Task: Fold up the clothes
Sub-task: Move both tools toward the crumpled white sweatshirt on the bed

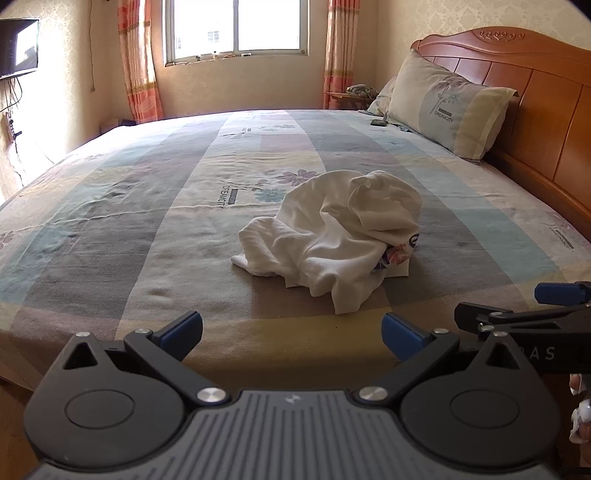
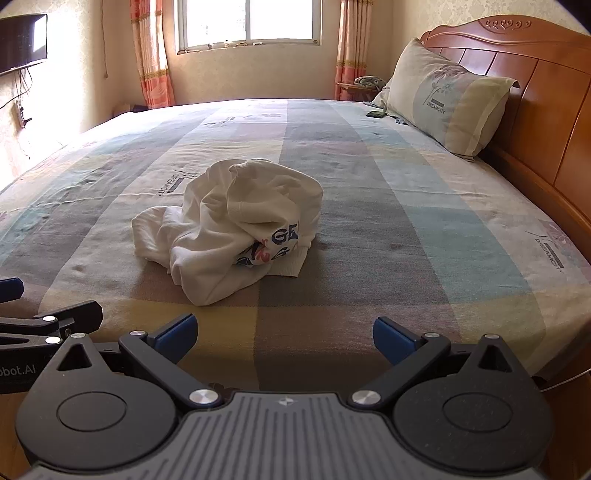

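A crumpled white garment [image 1: 332, 236] with a coloured print lies in a heap on the checked bedsheet [image 1: 147, 229], near the bed's front edge. In the right wrist view the same white garment [image 2: 229, 225] shows blue letters on its front. My left gripper [image 1: 291, 332] hovers over the near edge of the bed, short of the heap, jaws wide open and empty. My right gripper [image 2: 284, 332] stands beside it, also wide open with nothing between its blue pads [image 2: 391, 338]. Each gripper shows at the edge of the other's view.
A large pillow [image 1: 447, 103] leans on the wooden headboard [image 1: 546, 122] at the right. A small dark object [image 1: 378, 123] lies on the sheet by the pillow. A window [image 1: 236, 26] with curtains is at the far wall, a wall-mounted screen [image 1: 18, 46] at left.
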A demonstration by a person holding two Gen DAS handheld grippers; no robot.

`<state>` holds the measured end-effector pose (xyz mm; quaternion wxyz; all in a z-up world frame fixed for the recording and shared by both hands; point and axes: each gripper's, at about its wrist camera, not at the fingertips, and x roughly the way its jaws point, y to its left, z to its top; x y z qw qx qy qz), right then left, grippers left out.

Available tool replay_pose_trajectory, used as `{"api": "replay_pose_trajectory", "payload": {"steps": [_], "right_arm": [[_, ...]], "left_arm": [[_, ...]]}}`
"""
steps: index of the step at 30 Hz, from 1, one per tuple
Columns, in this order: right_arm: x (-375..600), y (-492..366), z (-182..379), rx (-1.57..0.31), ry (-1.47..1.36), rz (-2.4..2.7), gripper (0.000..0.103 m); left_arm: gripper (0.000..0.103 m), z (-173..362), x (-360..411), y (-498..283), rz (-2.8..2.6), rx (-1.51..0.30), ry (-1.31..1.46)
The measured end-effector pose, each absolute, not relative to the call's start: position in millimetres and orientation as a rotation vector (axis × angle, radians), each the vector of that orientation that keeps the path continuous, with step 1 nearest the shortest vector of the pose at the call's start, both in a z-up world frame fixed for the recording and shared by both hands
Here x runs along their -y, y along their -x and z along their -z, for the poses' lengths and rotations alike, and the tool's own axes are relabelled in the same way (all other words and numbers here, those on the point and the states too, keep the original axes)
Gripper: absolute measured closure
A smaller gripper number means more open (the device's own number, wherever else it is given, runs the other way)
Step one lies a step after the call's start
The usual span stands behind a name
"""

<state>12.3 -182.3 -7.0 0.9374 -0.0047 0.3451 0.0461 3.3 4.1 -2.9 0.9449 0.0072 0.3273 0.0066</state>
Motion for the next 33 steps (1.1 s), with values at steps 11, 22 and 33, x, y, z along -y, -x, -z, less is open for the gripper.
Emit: {"api": "replay_pose_trajectory", "payload": {"steps": [11, 22, 33], "right_arm": [[183.1, -13.4, 8.1, -0.717, 0.018, -0.096, 0.000], [181.4, -14.7, 11.0, -0.722, 0.010, -0.095, 0.000], [181.1, -17.3, 12.3, -0.727, -0.002, -0.092, 0.000]], "left_arm": [[0.001, 2.7, 1.6, -1.4, -0.002, -0.667, -0.017], [0.001, 4.1, 0.9, -3.9, -0.004, -0.672, -0.016], [0.001, 2.6, 1.7, -5.5, 0.004, -0.668, -0.023]]}}
